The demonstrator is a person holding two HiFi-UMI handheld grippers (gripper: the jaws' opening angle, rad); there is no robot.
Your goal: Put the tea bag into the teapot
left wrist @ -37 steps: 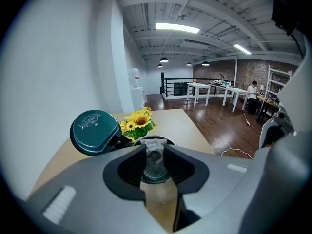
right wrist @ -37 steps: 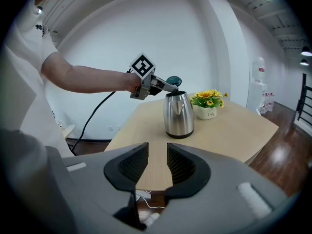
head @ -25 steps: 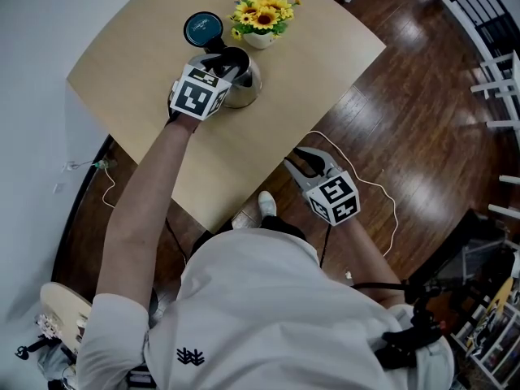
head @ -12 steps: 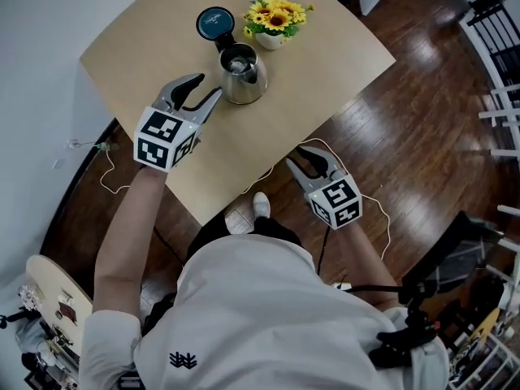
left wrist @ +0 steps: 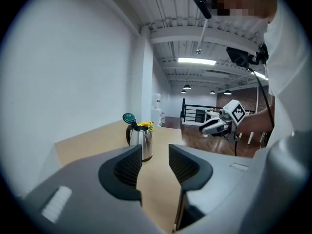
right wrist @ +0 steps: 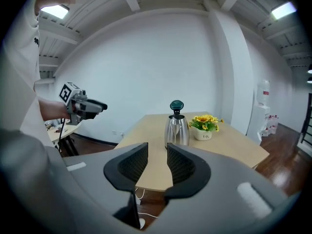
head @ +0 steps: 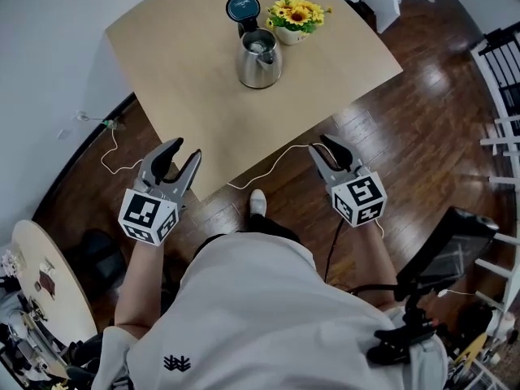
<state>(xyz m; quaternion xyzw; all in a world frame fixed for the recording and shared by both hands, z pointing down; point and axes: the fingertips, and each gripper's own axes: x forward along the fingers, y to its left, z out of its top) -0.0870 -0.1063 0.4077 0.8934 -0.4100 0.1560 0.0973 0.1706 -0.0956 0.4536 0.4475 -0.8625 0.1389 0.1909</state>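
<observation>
The steel teapot (head: 258,58) stands on the wooden table (head: 179,71) with its teal lid (head: 243,7) flipped open. No tea bag shows outside it. My left gripper (head: 184,151) hangs off the table's near left edge, well back from the teapot (left wrist: 141,143). Its jaws have just been opening and stand open with nothing between them. My right gripper (head: 327,145) hovers over the floor by the table's near right edge. Its jaws are a narrow gap apart and empty. From there the teapot (right wrist: 176,130) lies straight ahead.
A pot of yellow flowers (head: 299,13) sits just right of the teapot. A white cable (head: 272,167) trails across the dark wood floor below the table. A round side table (head: 41,287) is at the lower left, black railings (head: 504,63) at the right.
My left gripper has pulled back from the teapot's mouth, across the table and off its near left edge. The right gripper has risen a little.
</observation>
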